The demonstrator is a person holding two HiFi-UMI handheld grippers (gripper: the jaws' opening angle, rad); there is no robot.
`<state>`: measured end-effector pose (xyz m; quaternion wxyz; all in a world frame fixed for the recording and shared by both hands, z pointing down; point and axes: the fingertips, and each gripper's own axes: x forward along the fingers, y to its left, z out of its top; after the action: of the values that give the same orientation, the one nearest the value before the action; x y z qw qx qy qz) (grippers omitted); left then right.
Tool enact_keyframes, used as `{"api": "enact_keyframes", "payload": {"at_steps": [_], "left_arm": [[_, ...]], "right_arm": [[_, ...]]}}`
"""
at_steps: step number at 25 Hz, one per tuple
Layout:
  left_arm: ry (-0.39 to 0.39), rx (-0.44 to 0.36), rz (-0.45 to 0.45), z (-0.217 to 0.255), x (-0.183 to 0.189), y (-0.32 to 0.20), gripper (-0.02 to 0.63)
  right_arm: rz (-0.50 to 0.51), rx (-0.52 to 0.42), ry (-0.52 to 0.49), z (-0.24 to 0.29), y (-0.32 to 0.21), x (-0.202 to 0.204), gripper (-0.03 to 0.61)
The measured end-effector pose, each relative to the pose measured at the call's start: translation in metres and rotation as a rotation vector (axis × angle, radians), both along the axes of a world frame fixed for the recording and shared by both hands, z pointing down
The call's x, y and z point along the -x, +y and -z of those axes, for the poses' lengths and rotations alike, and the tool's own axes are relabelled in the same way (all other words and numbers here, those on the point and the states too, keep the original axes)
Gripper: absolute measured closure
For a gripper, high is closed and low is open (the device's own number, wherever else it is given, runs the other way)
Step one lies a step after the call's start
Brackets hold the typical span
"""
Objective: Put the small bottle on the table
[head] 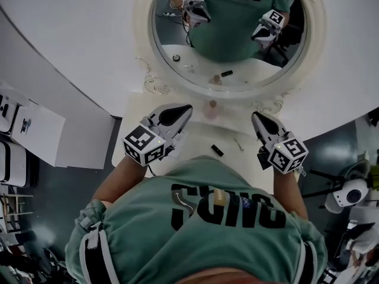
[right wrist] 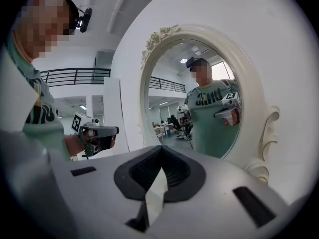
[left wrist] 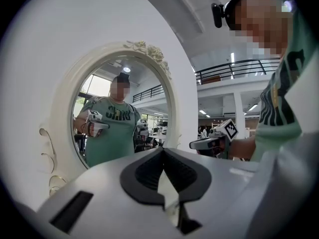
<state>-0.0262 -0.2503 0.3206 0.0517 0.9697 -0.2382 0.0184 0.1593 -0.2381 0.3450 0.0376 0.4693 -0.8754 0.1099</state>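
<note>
A small pale bottle point(head: 212, 109) stands upright on the white dressing table point(head: 195, 136), right at the base of the oval mirror point(head: 155, 46). My left gripper point(head: 185, 112) hovers to the left of the bottle, its jaws together and empty. To the bottle's right, my right gripper point(head: 257, 119) also has its jaws together and holds nothing. In the left gripper view the left gripper point(left wrist: 164, 183) points at the mirror point(left wrist: 119, 113), and the right gripper point(left wrist: 212, 142) shows at the side. The right gripper view shows the right gripper point(right wrist: 158, 180) and the left gripper point(right wrist: 97, 132). The bottle is hidden in both gripper views.
A small black object point(head: 217, 150) and a thin stick point(head: 238, 144) lie on the table near its front. The person's green-shirted body covers the table's front edge. White boxes point(head: 35, 129) stand at the left, and a white device point(head: 352, 193) stands on the floor at the right.
</note>
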Motion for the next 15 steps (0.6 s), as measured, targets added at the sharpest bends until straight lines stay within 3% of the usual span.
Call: {"api": "enact_keyframes", "payload": {"at_steps": [15], "left_arm": [[0.012,0.014,0.023,-0.005,0.013,0.004,0.604]], "right_arm": [[0.014,-0.024,0.006,0.003,0.004,0.004,0.584]]}}
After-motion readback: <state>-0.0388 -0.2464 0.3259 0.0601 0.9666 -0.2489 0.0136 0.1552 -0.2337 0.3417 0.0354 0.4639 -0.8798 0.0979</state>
